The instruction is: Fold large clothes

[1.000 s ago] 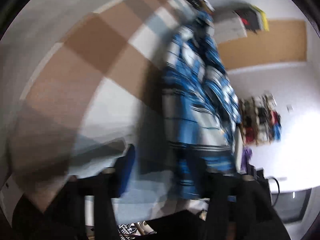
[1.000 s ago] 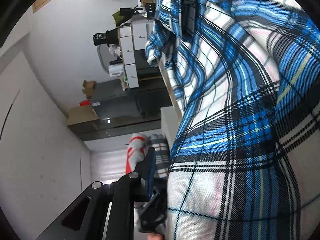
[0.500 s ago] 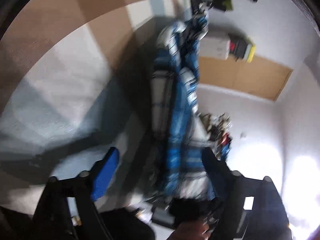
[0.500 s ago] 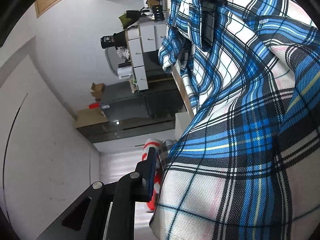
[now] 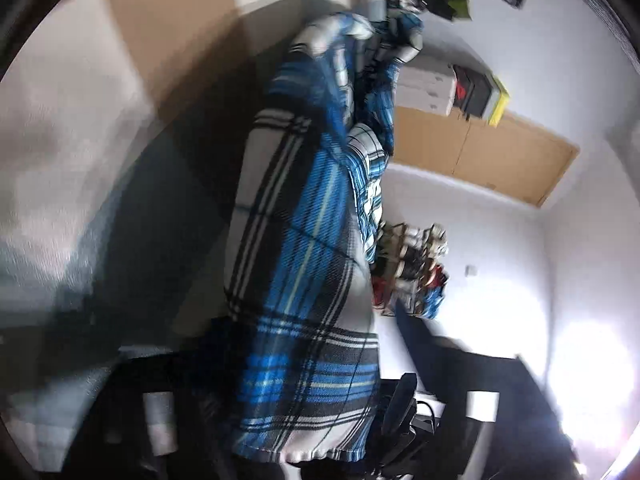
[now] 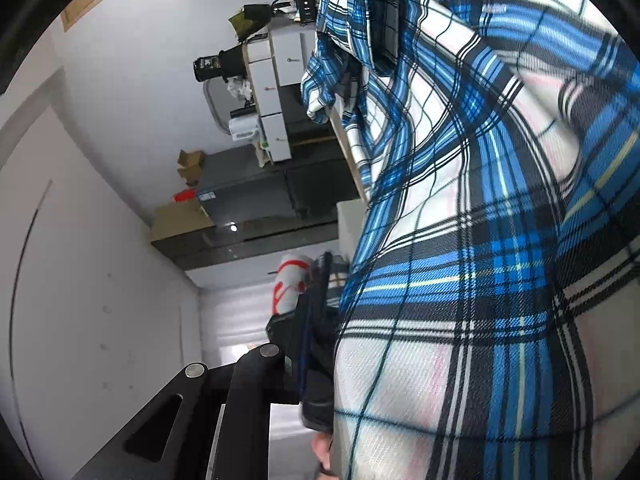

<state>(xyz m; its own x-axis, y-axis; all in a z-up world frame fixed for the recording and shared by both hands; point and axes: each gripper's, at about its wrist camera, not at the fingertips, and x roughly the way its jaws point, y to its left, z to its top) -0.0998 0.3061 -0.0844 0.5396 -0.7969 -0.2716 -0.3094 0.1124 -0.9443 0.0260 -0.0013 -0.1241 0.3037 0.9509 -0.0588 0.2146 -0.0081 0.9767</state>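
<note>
blue plaid shirt (image 5: 308, 264) hangs stretched between both grippers, likely to straighten it before folding; left gripper (image 5: 296, 412) has just been closing onto its hem, right gripper (image 6: 384, 360) pinches it narrowly.

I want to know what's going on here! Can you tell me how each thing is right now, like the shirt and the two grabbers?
Plaid shirt: bunched and draped, not folded yet, hanging between both grippers.
Left gripper: jaws have just been closing, shirt hem between them; blur hides whether the pads press yet.
Right gripper: shut on the shirt; only one finger shows beside the cloth.
Drawer unit: drawers closed.
</note>
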